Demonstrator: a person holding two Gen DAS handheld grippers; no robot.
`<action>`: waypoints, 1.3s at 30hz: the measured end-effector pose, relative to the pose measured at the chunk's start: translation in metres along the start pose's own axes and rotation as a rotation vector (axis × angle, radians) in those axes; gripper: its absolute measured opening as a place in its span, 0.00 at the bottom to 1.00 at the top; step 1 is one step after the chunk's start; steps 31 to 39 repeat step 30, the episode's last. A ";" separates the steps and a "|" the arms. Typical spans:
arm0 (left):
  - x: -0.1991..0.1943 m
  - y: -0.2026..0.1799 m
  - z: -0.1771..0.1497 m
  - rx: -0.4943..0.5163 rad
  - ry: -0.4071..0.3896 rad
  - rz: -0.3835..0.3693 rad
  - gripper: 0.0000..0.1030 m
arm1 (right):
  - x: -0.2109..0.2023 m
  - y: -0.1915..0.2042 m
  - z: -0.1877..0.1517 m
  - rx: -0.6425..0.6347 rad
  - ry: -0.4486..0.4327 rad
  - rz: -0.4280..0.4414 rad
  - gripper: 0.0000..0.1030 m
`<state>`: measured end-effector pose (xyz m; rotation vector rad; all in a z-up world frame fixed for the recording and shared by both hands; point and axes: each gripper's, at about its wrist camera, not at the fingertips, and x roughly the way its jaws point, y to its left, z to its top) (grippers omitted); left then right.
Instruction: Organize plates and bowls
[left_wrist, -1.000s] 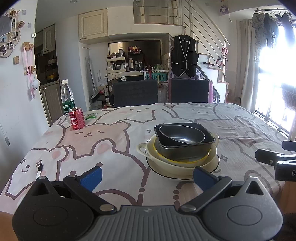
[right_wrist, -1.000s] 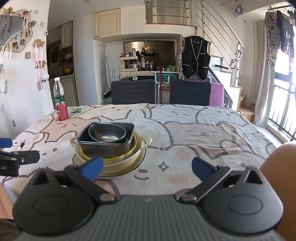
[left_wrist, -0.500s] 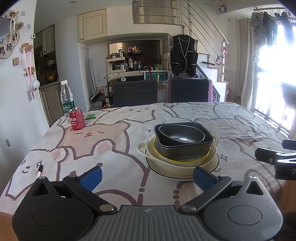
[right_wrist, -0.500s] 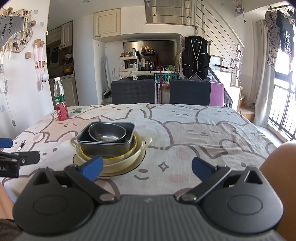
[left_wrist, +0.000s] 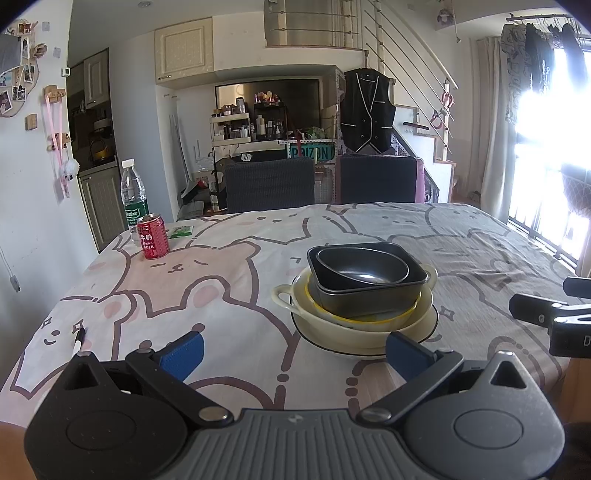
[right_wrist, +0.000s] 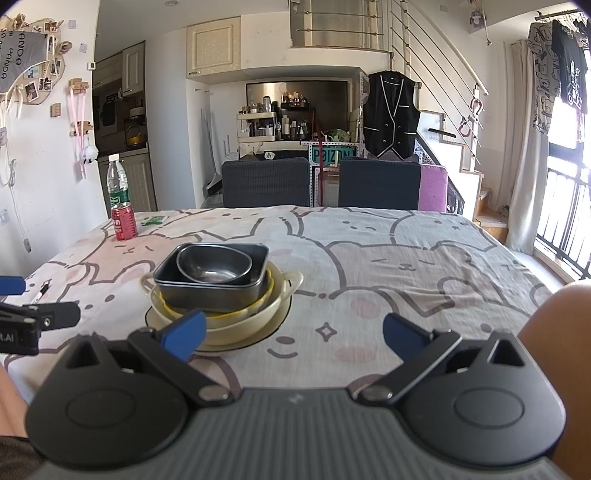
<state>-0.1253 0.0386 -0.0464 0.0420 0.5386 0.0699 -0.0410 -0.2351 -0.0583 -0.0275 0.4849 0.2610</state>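
while both tools are hovering at the near edge of the table (left_wrist: 461, 229), the stack is sitting on the cartoon-bear cloth, nearer the left gripper's side of centre: a round dark bowl (left_wrist: 364, 266) is nesting inside a dark rectangular pan (left_wrist: 369, 295), which is resting in a yellow-rimmed dish (left_wrist: 369, 319), inside a cream two-handled bowl (left_wrist: 354, 330), all on a black-rimmed plate (left_wrist: 428, 325).

left gripper (left_wrist: 293, 349) is standing with jaws spread wide, gripping nothing, blue pads well apart just short of the stack. right gripper (right_wrist: 293, 332) is likewise released and empty, its left pad overlapping the plate rim in view, contact not certain.

handling, judged: dark pieces are looking like thin metal, so light, stiff, probably slick at the rim; cream pieces are looking ceramic, so heavier and chippable. best hold is seeming to be the top bowl's rim, pinched across the wall, lifted straight up so the pan is not dragging. the cream bowl's loop handles are offering a safer grip later.

versus the frames a second ago: nothing is changing; stack, red can (left_wrist: 152, 236), water bottle (left_wrist: 133, 195) and both tools are staying where they were.
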 end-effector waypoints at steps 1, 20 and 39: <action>0.000 0.000 0.000 0.000 0.000 0.000 1.00 | 0.000 0.000 0.000 0.000 0.000 0.000 1.00; -0.001 0.000 0.000 0.001 0.000 0.000 1.00 | 0.000 0.000 0.000 0.000 0.000 0.000 1.00; 0.000 0.001 -0.001 0.006 -0.002 0.003 1.00 | 0.000 0.000 0.000 0.001 0.000 0.000 1.00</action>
